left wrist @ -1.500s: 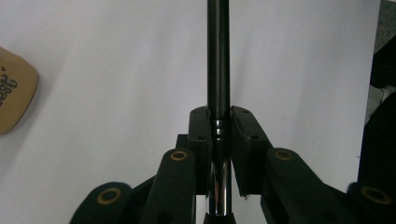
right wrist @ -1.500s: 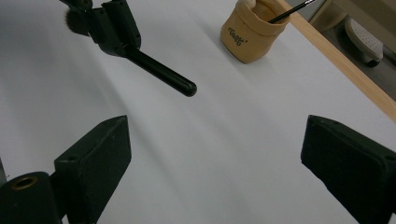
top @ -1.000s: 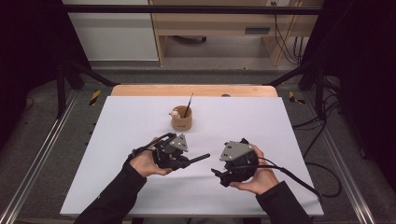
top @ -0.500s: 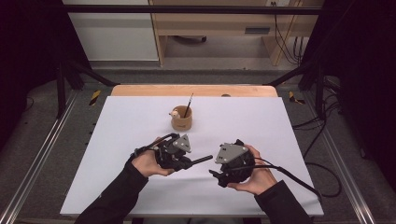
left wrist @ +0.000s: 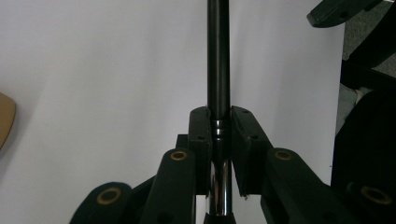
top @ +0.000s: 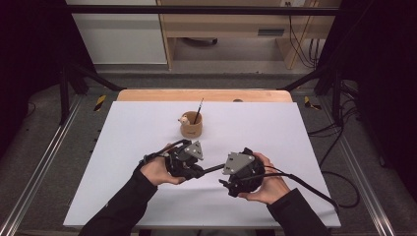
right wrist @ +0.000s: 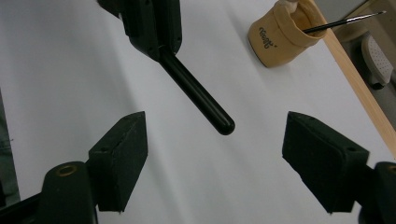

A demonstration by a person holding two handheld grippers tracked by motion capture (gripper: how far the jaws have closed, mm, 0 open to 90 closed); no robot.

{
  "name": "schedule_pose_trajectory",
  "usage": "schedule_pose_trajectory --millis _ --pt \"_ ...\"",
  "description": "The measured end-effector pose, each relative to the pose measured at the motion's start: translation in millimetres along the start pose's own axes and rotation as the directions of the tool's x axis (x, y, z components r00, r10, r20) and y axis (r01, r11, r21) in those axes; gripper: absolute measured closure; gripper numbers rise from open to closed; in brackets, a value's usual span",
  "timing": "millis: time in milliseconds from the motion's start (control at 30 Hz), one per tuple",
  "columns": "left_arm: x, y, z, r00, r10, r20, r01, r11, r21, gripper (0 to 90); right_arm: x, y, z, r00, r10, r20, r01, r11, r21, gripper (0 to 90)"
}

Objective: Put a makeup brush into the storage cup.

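Observation:
My left gripper (left wrist: 218,126) is shut on a slim black stick (left wrist: 218,70) with a chrome band, perhaps a pen or brush handle. In the high view the left gripper (top: 199,172) holds the stick (top: 214,169) pointing right, low over the white table sheet (top: 123,147). My right gripper (top: 224,183) faces it from the right. In the right gripper view its jaws stand wide open (right wrist: 215,158), and the stick's rounded end (right wrist: 219,122) hangs just beyond them, between the two pads and touching neither. The left gripper (right wrist: 149,23) shows at the top of that view.
A tan cup (top: 191,127) with a thin brush (top: 198,110) leaning in it stands behind the grippers at mid-table; it is also in the right gripper view as the cup (right wrist: 280,35). The table's wooden far edge (top: 204,95) runs behind it. A cable (top: 305,184) trails right.
The right gripper has moved slightly left toward the left gripper, narrowing the gap to the stick's tip. The left gripper has barely shifted.

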State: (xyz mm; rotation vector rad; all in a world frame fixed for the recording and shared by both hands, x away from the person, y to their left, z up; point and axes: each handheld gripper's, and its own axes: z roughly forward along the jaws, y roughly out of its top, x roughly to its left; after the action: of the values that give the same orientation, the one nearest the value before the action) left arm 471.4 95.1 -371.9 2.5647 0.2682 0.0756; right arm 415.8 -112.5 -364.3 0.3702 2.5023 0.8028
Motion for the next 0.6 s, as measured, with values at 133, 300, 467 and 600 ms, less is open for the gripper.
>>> schedule_pose_trajectory --millis 133,300,467,600 --pt "-1.1 3.1 0.9 1.0 0.004 0.007 -0.004 1.0 0.008 78.5 0.9 1.9 0.7 0.9996 -0.03 0.0 0.03 0.9995 0.014 26.0" --pt "-3.0 5.5 0.6 0.9999 0.006 0.009 -0.006 0.9999 0.011 78.5 2.3 3.1 2.8 0.9985 -0.053 -0.011 0.053 0.9984 0.02 29.5" --pt "-3.7 6.9 -1.4 0.9999 0.009 0.014 -0.009 0.9997 0.021 78.5 3.6 2.9 5.5 0.9966 -0.08 -0.019 0.081 0.9964 0.027 31.3" --pt "-4.5 8.7 -1.9 0.9998 0.009 0.018 -0.01 0.9996 0.026 78.5 5.2 3.3 8.0 0.9943 -0.105 -0.02 0.105 0.9938 0.035 32.8"
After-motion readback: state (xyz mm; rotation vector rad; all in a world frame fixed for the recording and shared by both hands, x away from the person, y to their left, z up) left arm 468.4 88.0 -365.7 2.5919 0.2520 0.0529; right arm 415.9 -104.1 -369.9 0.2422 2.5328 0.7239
